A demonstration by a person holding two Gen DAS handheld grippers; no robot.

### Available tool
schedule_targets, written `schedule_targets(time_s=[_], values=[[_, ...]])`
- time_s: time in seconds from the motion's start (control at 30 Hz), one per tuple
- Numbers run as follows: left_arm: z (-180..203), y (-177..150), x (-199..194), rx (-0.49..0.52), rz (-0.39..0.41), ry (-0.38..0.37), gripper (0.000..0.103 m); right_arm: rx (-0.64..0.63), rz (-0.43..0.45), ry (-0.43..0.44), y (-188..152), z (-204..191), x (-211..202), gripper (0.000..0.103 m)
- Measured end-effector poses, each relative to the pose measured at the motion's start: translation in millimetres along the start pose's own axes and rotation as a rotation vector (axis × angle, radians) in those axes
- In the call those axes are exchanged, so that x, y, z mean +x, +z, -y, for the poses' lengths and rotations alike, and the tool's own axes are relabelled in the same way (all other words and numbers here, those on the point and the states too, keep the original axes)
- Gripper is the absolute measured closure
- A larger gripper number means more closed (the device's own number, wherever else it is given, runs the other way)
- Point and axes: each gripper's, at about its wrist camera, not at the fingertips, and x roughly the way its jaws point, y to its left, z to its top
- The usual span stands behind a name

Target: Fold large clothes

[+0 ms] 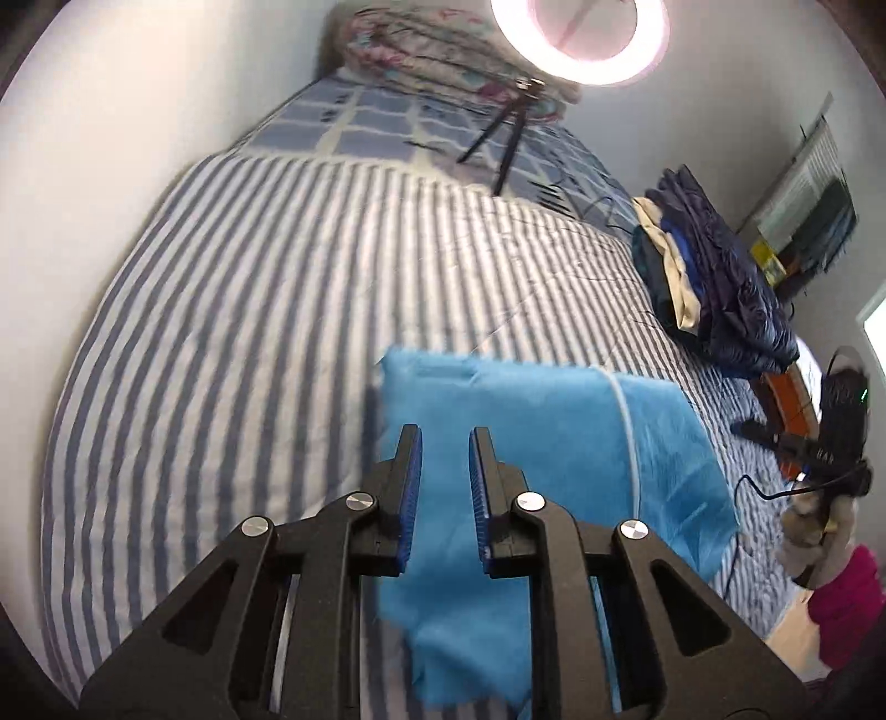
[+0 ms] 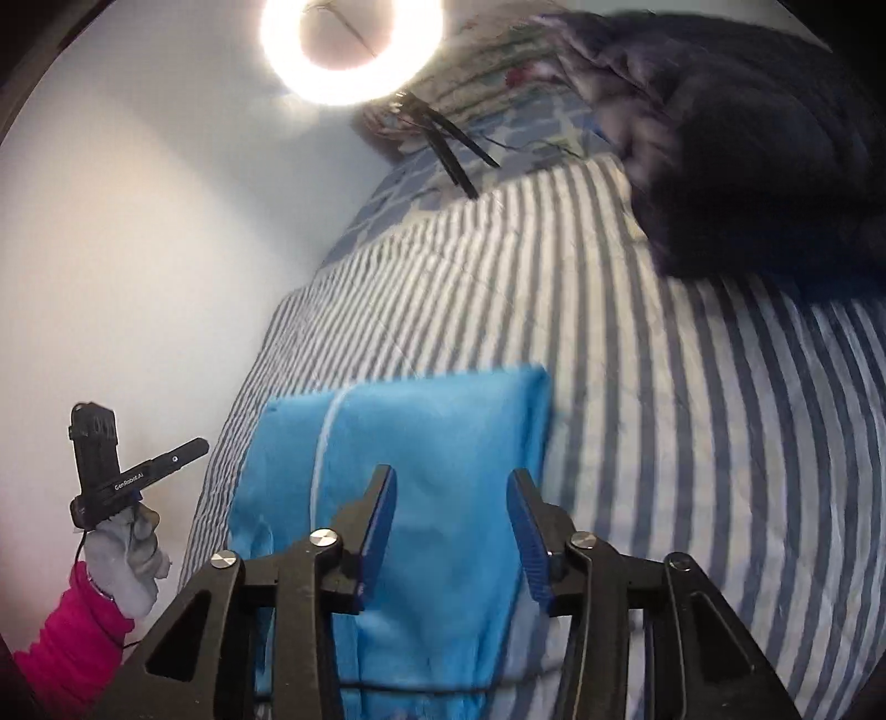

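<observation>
A light blue garment point(image 1: 542, 443) with a white stripe lies folded on the striped bed; it also shows in the right wrist view point(image 2: 432, 443). My left gripper point(image 1: 446, 437) hovers over its left part, jaws open with a narrow gap and nothing between them. My right gripper point(image 2: 451, 482) is open wide above the garment's right part, empty. The other gripper point(image 2: 111, 471), held by a gloved hand in a pink sleeve, shows at the left of the right wrist view.
A striped blue-and-white bedsheet point(image 1: 249, 332) covers the bed along a white wall. A pile of dark clothes point(image 1: 720, 277) sits at the bed's right edge, also in the right wrist view point(image 2: 764, 166). A ring light on a tripod point(image 1: 587, 33) stands near the pillows.
</observation>
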Motion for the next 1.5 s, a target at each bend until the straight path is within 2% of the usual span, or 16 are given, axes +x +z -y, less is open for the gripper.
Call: schedule_targets(time_s=[0.07, 0.17, 0.33, 0.43, 0.53, 0.57, 0.7, 0.87, 1.0, 1.13, 1.27, 1.37, 1.4, 1.43, 1.47, 1.5], values=[[10, 7, 13, 0.028, -0.01, -0.016, 0.088, -0.083, 0.018, -0.042, 14, -22, 13, 0.071], [34, 15, 36, 0.09, -0.026, -0.03, 0.088, -0.167, 0.007, -0.051, 28, -50, 37, 0.081], [53, 13, 78, 0.17, -0.079, 0.009, 0.088, -0.353, -0.082, -0.141, 21, -86, 84, 0.081], [42, 2, 99, 0.149, -0.131, 0.016, 0.088, -0.399, -0.153, -0.204, 6, -80, 109, 0.081], [19, -19, 114, 0.075, -0.161, -0.033, 0.088, -0.336, -0.2, -0.205, -5, -60, 121, 0.082], [17, -23, 112, 0.083, -0.134, -0.043, 0.088, -0.336, -0.186, -0.199, -9, -55, 117, 0.082], [16, -20, 98, 0.081, -0.137, -0.026, 0.088, -0.341, -0.188, -0.223, -7, -63, 104, 0.083], [4, -27, 51, 0.059, -0.077, -0.052, 0.088, -0.246, -0.139, -0.141, -23, -44, 55, 0.081], [-9, -46, 39, 0.047, -0.119, -0.074, 0.088, -0.168, -0.175, -0.113, -53, -18, 37, 0.081], [-17, -67, 48, 0.055, -0.162, -0.049, 0.088, -0.134, -0.207, -0.111, -72, 0, 33, 0.081], [-14, -79, 48, 0.138, -0.134, -0.031, 0.088, -0.175, -0.224, -0.153, -80, -3, 35, 0.081], [-25, -72, 36, 0.054, -0.161, -0.072, 0.087, -0.196, -0.24, -0.161, -80, -6, 25, 0.081], [-32, -70, 28, 0.009, -0.147, -0.096, 0.085, -0.19, -0.225, -0.145, -79, -5, 18, 0.081], [-42, -68, 19, -0.044, -0.133, -0.129, 0.071, -0.178, -0.204, -0.129, -79, -4, 12, 0.079], [-49, -67, 15, -0.085, -0.128, -0.15, 0.049, -0.159, -0.169, -0.106, -78, -1, 2, 0.072], [-59, -66, 10, -0.14, -0.123, -0.17, 0.043, -0.146, -0.13, -0.09, -76, 2, -7, 0.065]])
